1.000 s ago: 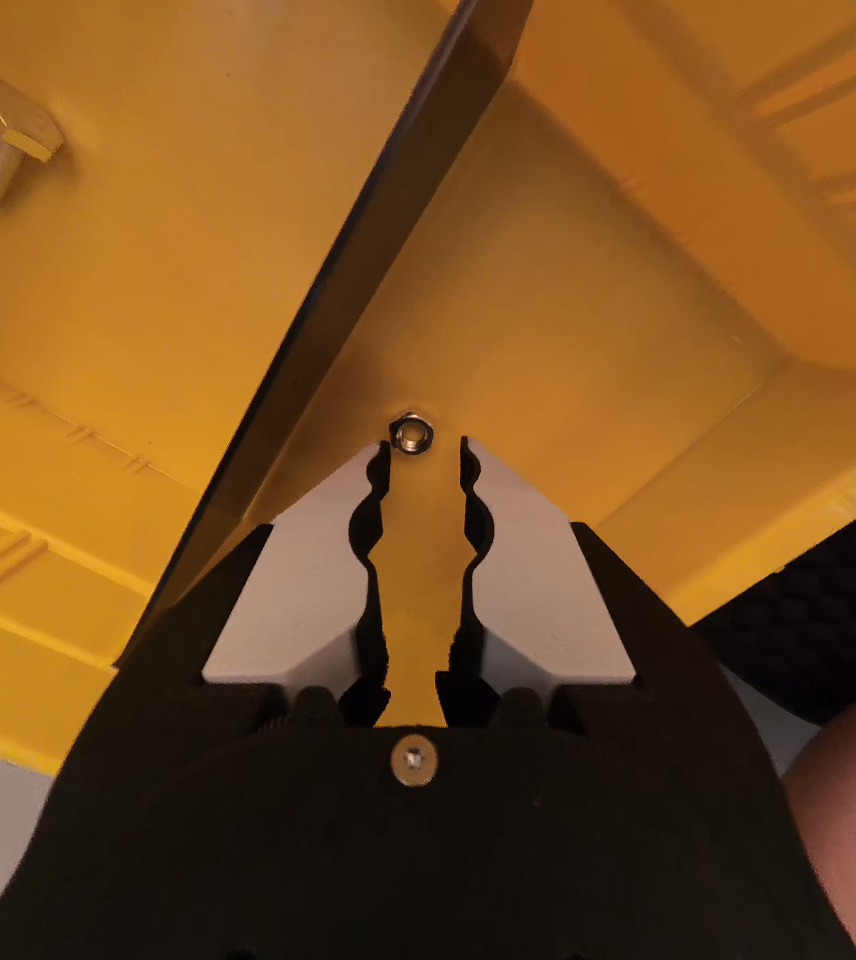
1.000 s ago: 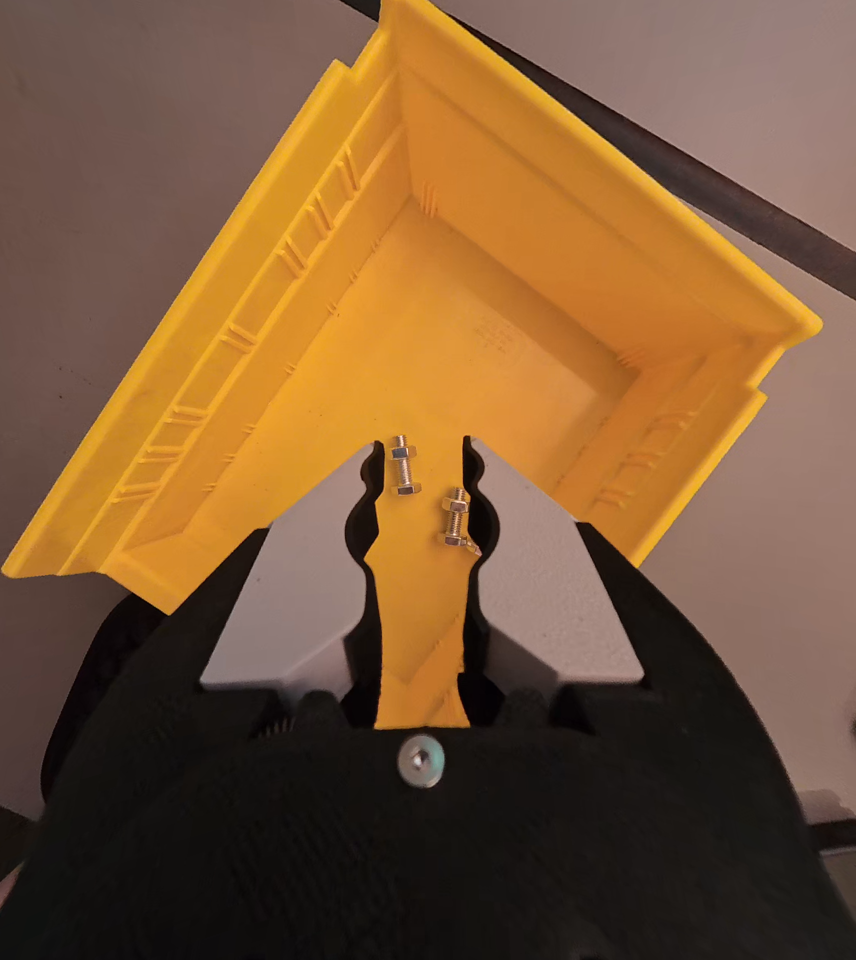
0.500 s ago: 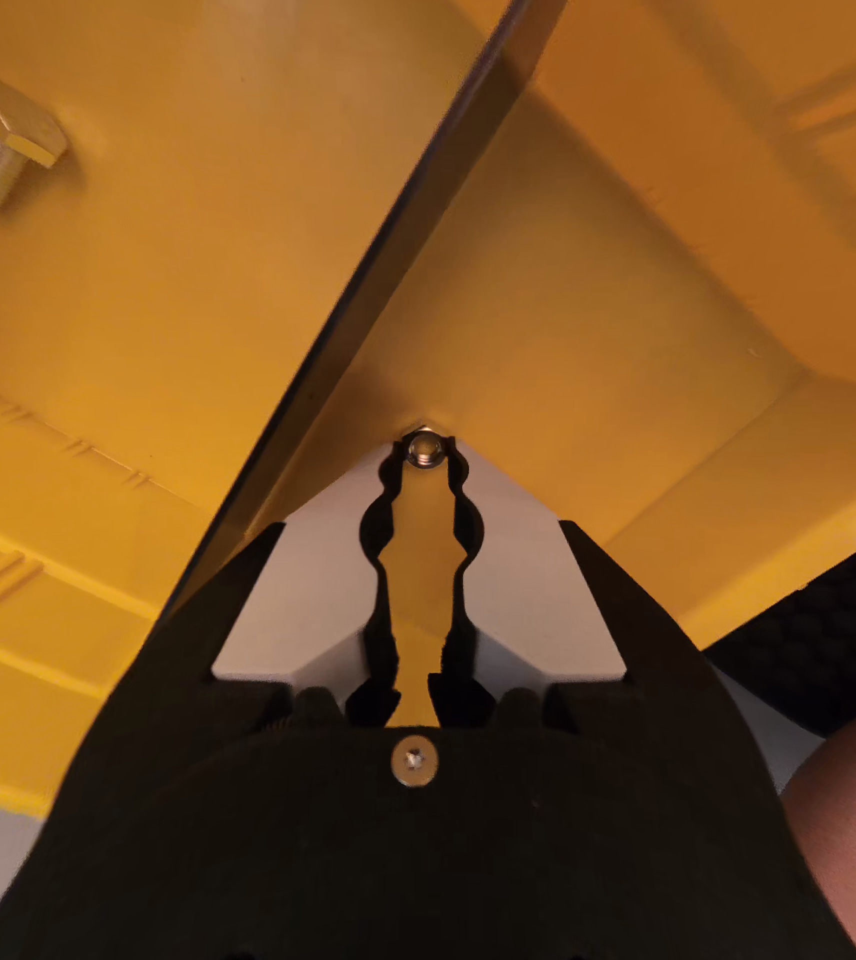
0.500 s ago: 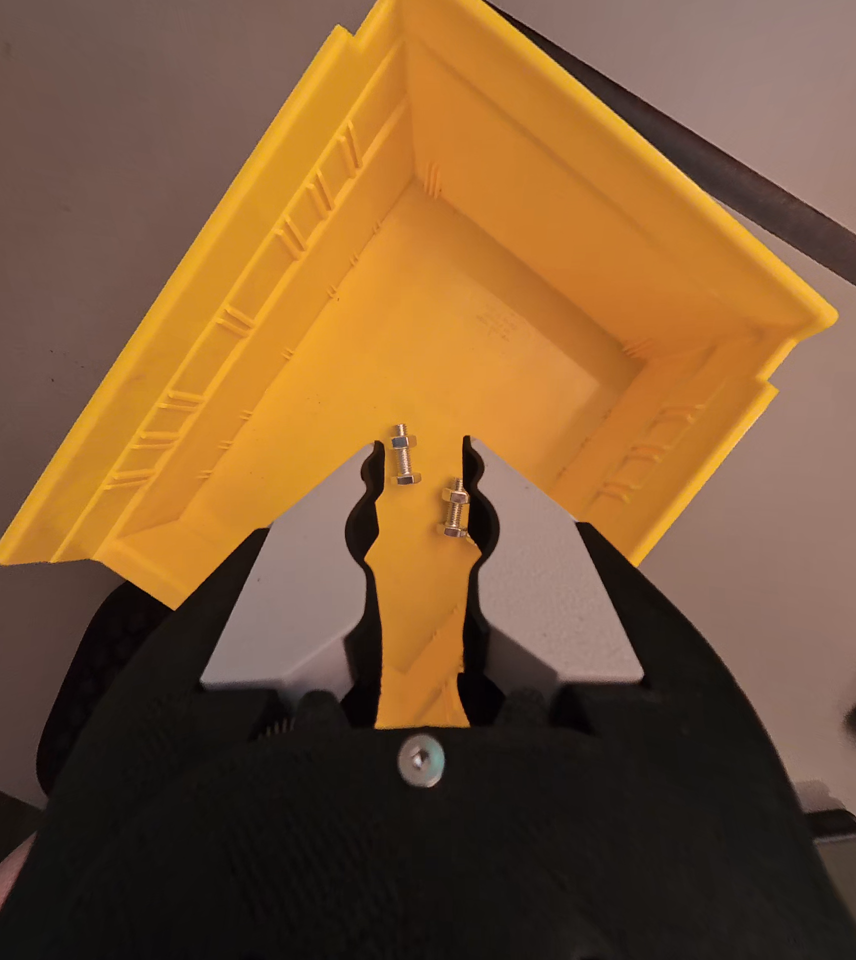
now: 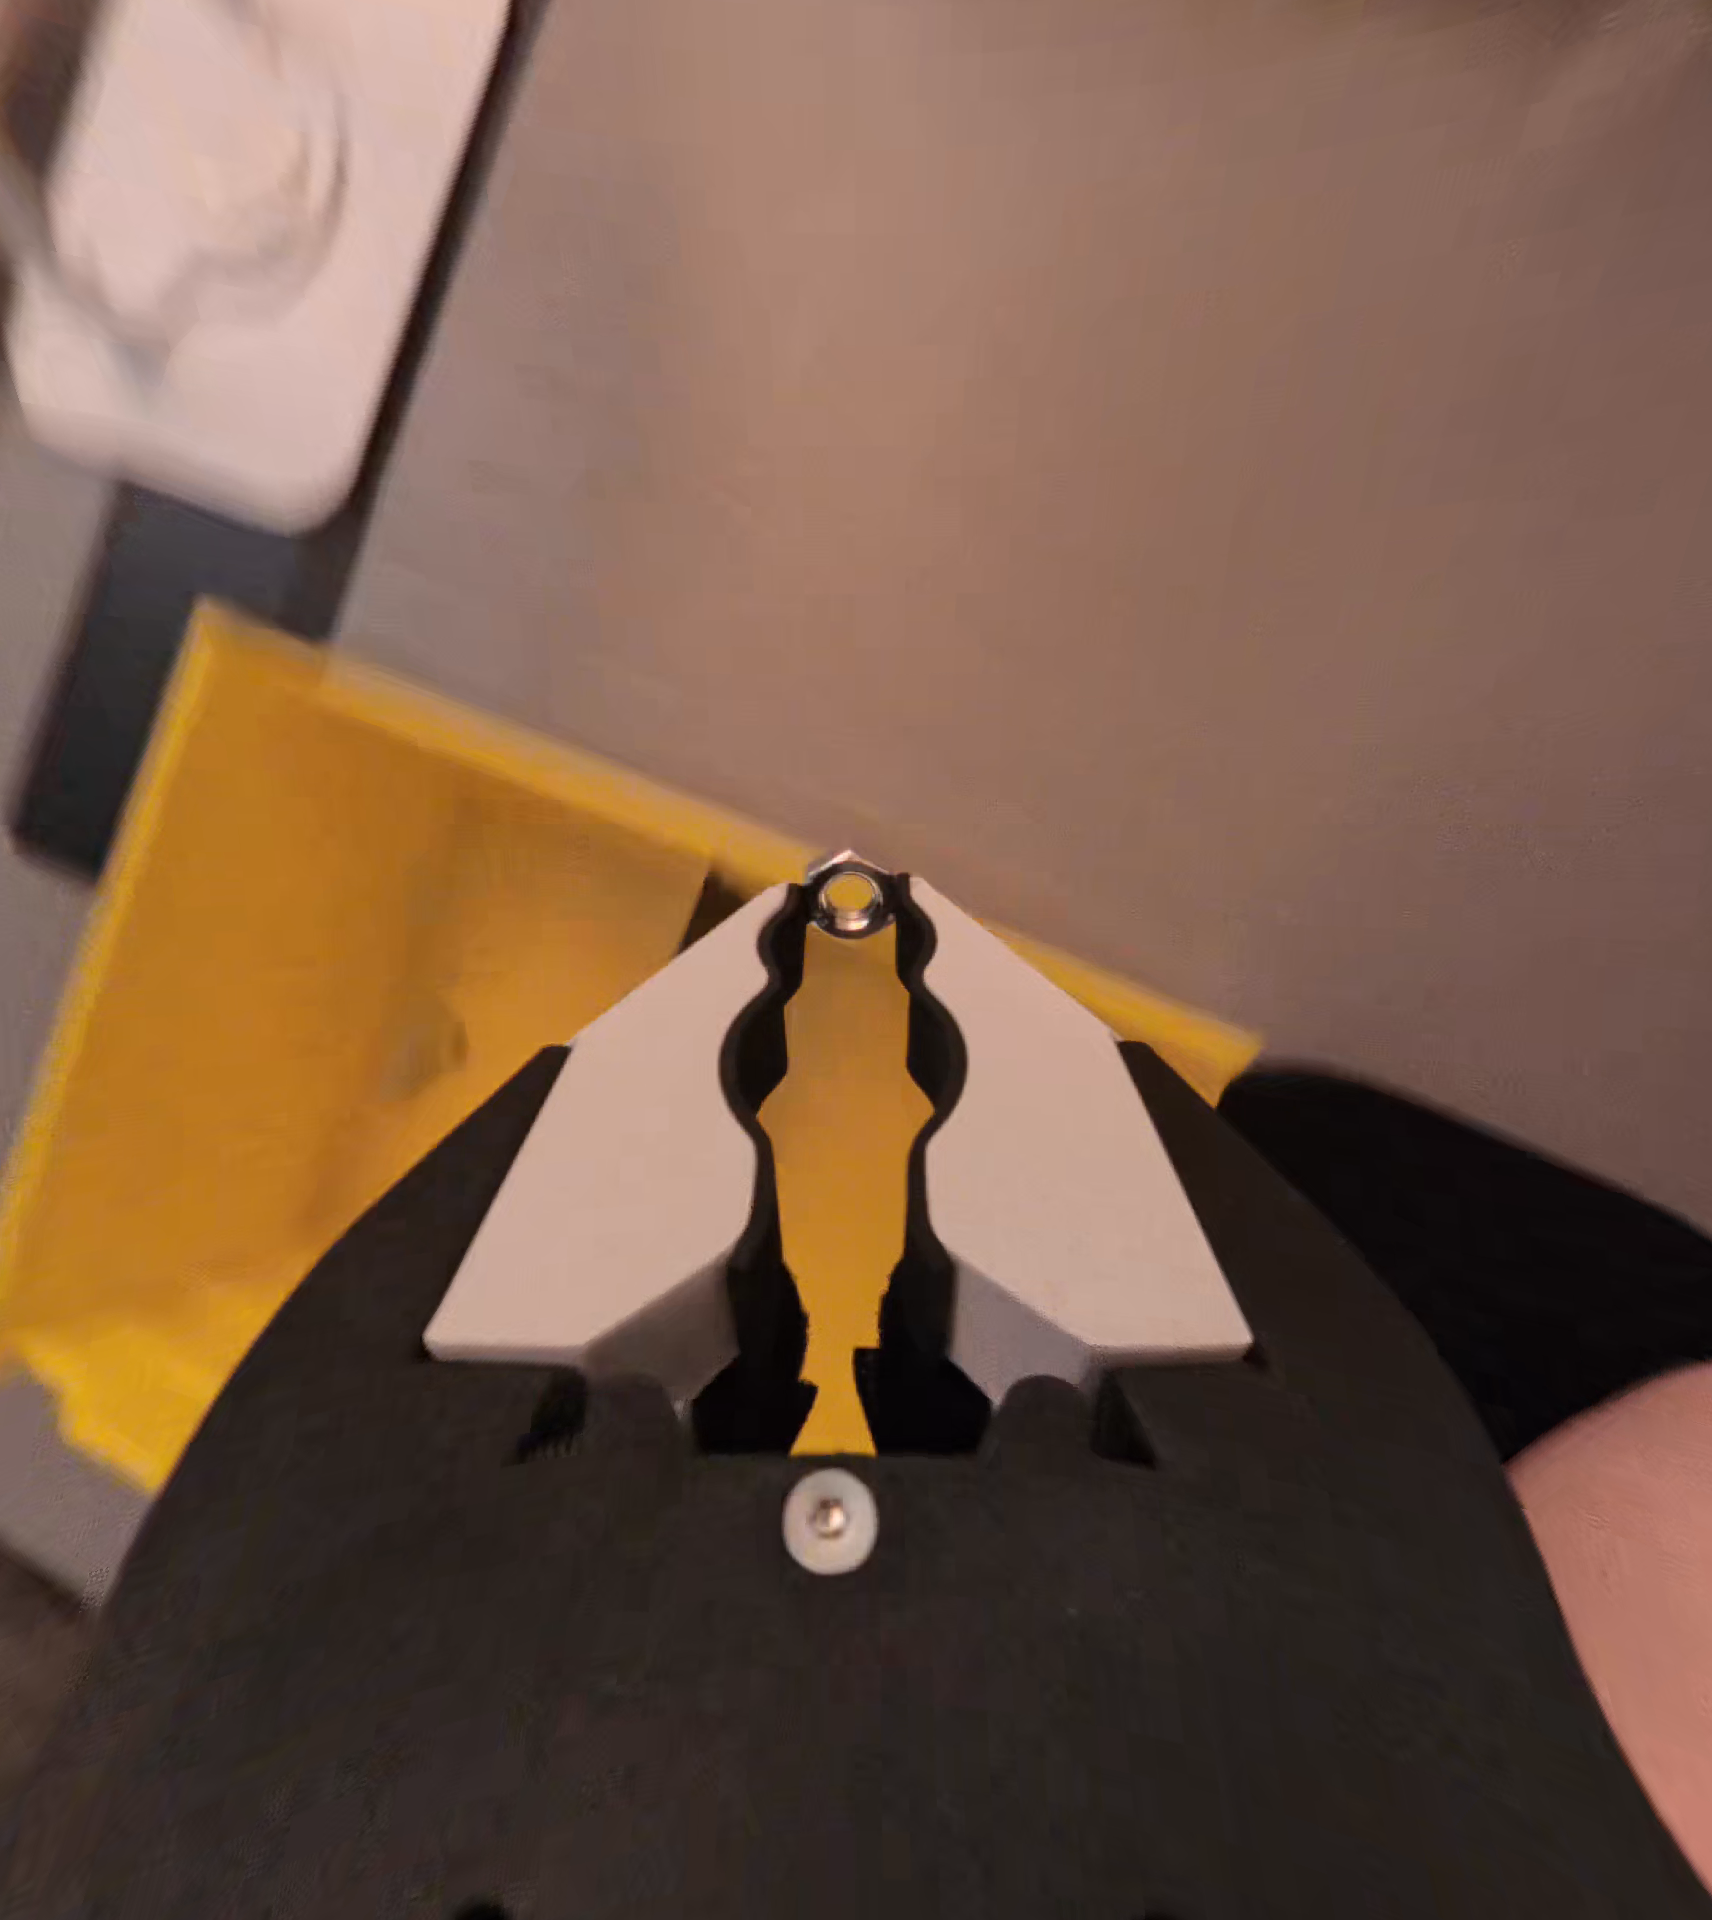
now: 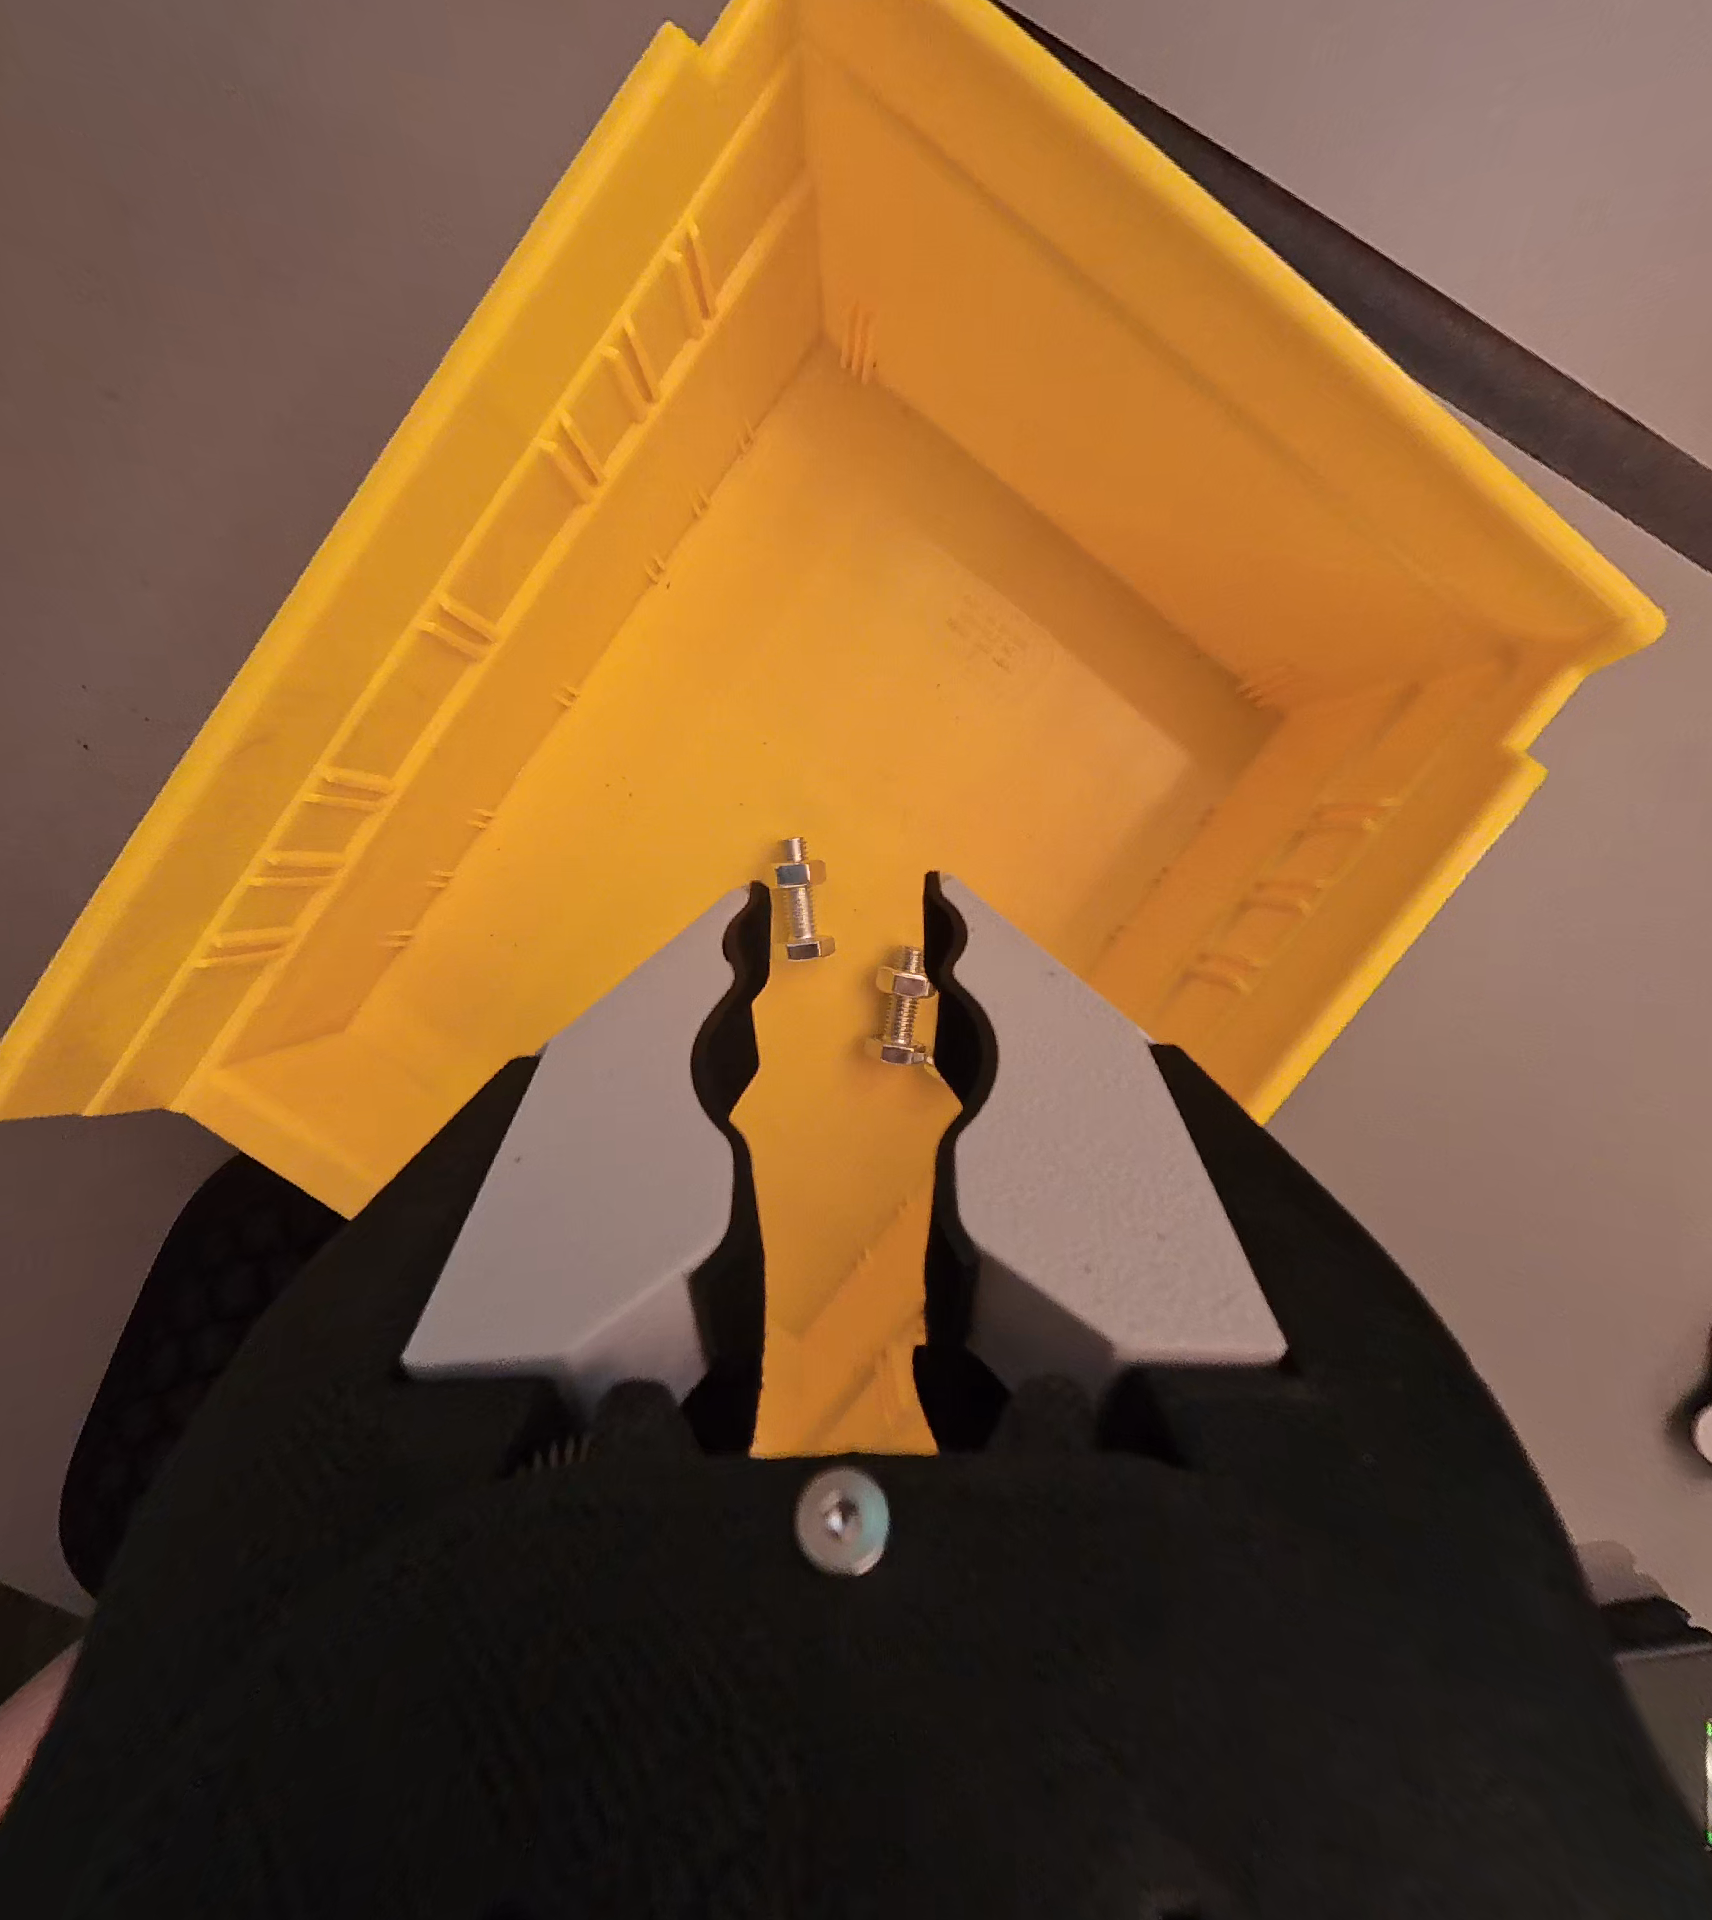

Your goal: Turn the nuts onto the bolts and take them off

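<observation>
The left gripper is pinching a small silver nut at its very fingertips, hole facing the camera, above a blurred yellow bin lying below and to its left. The right gripper is hanging with jaws apart, gripping nothing, over another yellow bin. Two bolts with nuts on are lying on that bin's floor: one bolt by the left fingertip, the other bolt against the right finger's inner edge.
</observation>
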A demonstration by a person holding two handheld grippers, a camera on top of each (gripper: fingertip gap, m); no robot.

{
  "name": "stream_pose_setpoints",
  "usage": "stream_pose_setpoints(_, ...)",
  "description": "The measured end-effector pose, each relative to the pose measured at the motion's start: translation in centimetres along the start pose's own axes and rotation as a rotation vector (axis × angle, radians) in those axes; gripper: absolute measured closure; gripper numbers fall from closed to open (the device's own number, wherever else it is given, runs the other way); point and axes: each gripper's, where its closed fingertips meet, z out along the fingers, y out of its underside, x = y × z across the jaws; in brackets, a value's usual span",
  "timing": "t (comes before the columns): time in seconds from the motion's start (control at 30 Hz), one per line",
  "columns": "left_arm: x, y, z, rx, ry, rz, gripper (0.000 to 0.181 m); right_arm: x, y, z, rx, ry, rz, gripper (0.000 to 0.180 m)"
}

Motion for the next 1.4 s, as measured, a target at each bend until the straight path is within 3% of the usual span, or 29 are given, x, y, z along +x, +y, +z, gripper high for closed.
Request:
stream_pose_setpoints(0.03, 1.4, -3.0, 0.4, 0.062, 0.009, 0.092, 0.165, -0.1, 0.0, 0.0, -0.001, -0.002, -0.004, 0.15)
stream_pose_setpoints(0.13, 6.8, -10.4, 4.1, 0.162, 0.082, 0.321, 0.165, -0.5, -0.2, 0.0, 0.001, -0.009, -0.024, 0.15)
stream_pose_setpoints(0.27, 13.3, -14.9, 10.4, 0.21, 0.201, 0.509, 0.165, -0.8, -0.1, 0.2, -0.011, -0.014, -0.043, 0.151)
stream_pose_setpoints(0.37, 14.9, -15.2, 13.5, 0.179, 0.259, 0.5, 0.165, -0.7, 0.2, 0.4, -0.023, -0.014, -0.043, 0.151)
stream_pose_setpoints(0.53, 13.4, -13.3, 17.0, 0.056, 0.206, 0.458, 0.165, -0.7, 0.2, 0.5, -0.025, -0.02, -0.042, 0.151)
stream_pose_setpoints(1.07, 14.0, -10.3, 19.7, -0.089, 0.29, 0.428, 0.165, -1.0, 0.7, 0.9, -0.062, -0.031, -0.061, 0.151)
stream_pose_setpoints(1.17, 14.0, -10.5, 19.6, -0.081, 0.299, 0.416, 0.152, -1.0, 0.7, 0.8, -0.058, -0.032, -0.061, 0.151)
stream_pose_setpoints(1.3, 13.1, -12.2, 17.7, 0.0, 0.281, 0.374, 0.145, -0.9, 0.7, 0.7, -0.056, -0.031, -0.059, 0.151)
stream_pose_setpoints(1.4, 9.5, -14.4, 13.6, 0.132, 0.175, 0.31, 0.147, -0.9, 0.6, 0.6, -0.05, -0.03, -0.06, 0.151)
